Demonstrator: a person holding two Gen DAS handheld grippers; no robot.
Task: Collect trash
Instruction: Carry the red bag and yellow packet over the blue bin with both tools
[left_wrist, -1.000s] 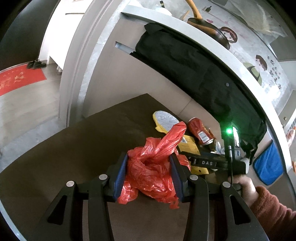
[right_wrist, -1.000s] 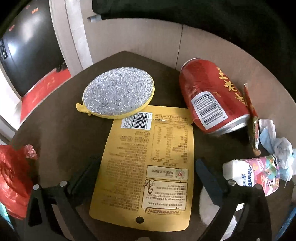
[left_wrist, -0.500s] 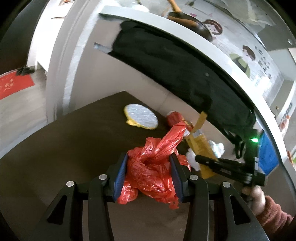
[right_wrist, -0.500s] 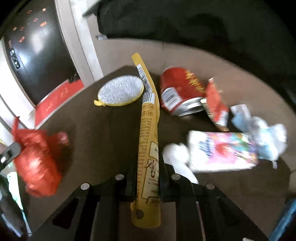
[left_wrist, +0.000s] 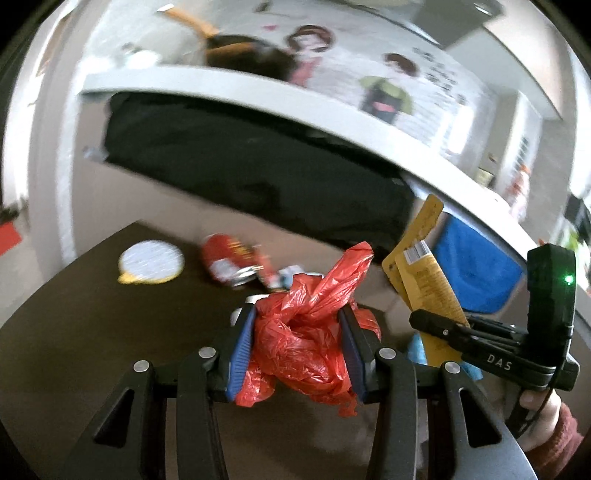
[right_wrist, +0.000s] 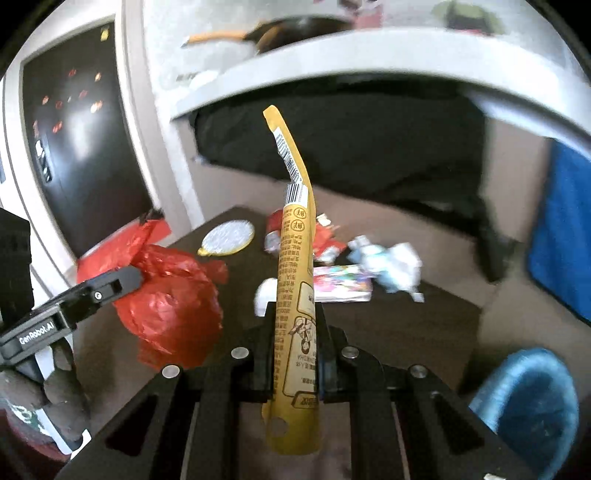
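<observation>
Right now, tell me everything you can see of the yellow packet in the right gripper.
The yellow packet is a flat, glossy pouch with dark print, a barcode label near its top and a punched hole at its bottom. It stands upright, edge-on, top curling over, clamped low down by the right gripper, lifted clear of the dark table.

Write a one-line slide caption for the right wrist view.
Right gripper pinches a yellow snack wrapper upright above the brown table; the left gripper holds a red plastic bag.

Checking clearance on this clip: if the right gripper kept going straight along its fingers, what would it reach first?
The right gripper, shut on the yellow packet, points over the table's litter. Probably it meets the pink wrapper and white wad first, though depth is unclear.
</observation>
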